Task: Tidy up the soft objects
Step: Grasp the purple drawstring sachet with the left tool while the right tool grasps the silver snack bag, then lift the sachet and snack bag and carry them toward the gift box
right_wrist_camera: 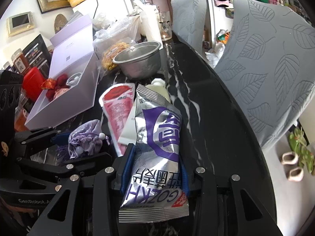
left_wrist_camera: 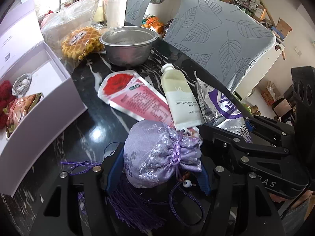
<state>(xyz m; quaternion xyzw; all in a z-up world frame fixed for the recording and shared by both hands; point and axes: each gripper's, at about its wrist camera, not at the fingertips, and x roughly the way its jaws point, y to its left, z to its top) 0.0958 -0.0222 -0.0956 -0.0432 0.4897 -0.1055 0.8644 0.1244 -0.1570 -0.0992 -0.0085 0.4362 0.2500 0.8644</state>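
Your left gripper point(left_wrist_camera: 157, 169) clamps the purple sachet point(left_wrist_camera: 157, 153); your right gripper point(right_wrist_camera: 154, 169) clamps the silver snack bag point(right_wrist_camera: 157, 147) lengthwise. The open white box point(left_wrist_camera: 57, 106) lies ahead-left, nearer your left gripper.

The drawstring pouch point(left_wrist_camera: 157, 153) is lilac brocade with a shiny floral weave and a purple tassel. The snack bag point(right_wrist_camera: 157, 143) is silver with purple lettering. The sachet point(left_wrist_camera: 135, 96) is pink with a red rose. The tabletop point(left_wrist_camera: 94, 125) is black, white-veined. The box point(left_wrist_camera: 49, 106) looks pale lavender, perhaps white.
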